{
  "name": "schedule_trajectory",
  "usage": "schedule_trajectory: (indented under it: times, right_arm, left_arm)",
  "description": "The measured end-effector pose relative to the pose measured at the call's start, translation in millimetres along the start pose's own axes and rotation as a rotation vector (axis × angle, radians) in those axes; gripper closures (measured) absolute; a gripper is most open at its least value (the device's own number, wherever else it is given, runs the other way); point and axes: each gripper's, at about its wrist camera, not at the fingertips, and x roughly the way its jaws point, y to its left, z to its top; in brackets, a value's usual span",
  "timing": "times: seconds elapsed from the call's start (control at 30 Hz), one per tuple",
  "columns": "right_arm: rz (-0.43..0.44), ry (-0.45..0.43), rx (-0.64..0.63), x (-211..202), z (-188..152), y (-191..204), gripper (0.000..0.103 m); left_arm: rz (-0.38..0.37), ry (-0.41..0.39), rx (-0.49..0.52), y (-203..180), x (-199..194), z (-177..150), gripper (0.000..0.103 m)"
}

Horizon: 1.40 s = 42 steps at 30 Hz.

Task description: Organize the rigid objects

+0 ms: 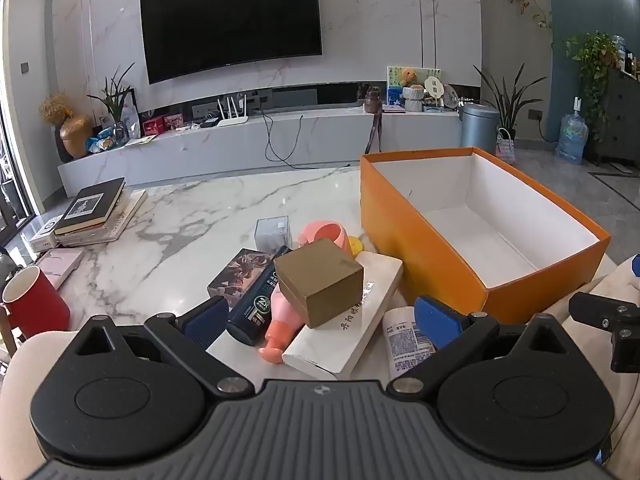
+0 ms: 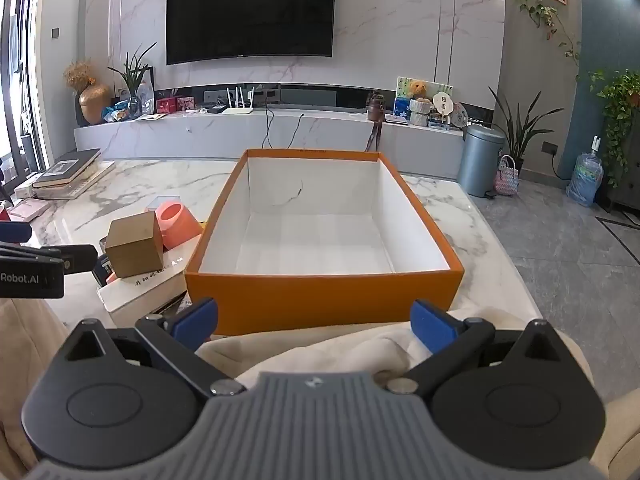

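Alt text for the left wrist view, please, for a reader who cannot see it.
The open left hand-held gripper hovers over a pile of small items on a marble table, a brown cardboard cube on top of a long white box. An empty orange box stands to the right.

Marble table (image 1: 192, 216): orange box (image 1: 420, 256), book stack (image 1: 92, 210), red mug (image 1: 34, 306), perhaps phone case (image 1: 62, 264).

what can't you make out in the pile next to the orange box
- Dark tube, left wrist view: upper end hidden under the brown cube box.
- Pink bottle: top covered by that cube.
- White labelled item: partly behind the left tongs; print too small to read.
- Right wrist view: left tongs' body blocks the pile's left side.
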Motion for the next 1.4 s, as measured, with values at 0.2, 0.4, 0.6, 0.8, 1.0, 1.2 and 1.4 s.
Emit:
schedule_trajectory:
  times: [0.2,0.4,0.6,0.8,1.0,1.2,1.4]
  right_arm:
    - [0.002,0.003,0.003,0.2,0.1,-0.1,0.002]
    - [0.002,0.003,0.002,0.2,0.0,0.0,0.002]
    - [0.002,0.003,0.003,0.4,-0.2,0.1,0.002]
    - [0.002,0.002,0.003,0.4,-0.2,0.1,0.002]
    - [0.002,0.003,0.003,0.6,-0.1,0.1,0.002]
    - [0.002,0.003,0.003,0.8,-0.2,0.2,0.002]
    - [0.002,0.003,0.003,0.9,-0.1,0.4,0.002]
  left_arm:
    - [0.0,0.012,0.0,-0.4,0.8,0.3,0.0]
    - [0.0,0.008,-0.003,0.3,-0.1,0.3,0.0]
    - [-0.001,0.009,-0.001,0.0,0.4,0.1,0.0]
    - [-0.001,0.008,-0.004,0.2,0.2,0.2,0.0]
    - [-0.004,0.012,-0.001,0.5,0.0,0.5,0.0]
    - [-0.002,0.013,-0.002,0.2,-1.3,-0.3,0.0]
    - [-0.004,0.014,-0.003,1.4,-0.6,-0.7,0.0]
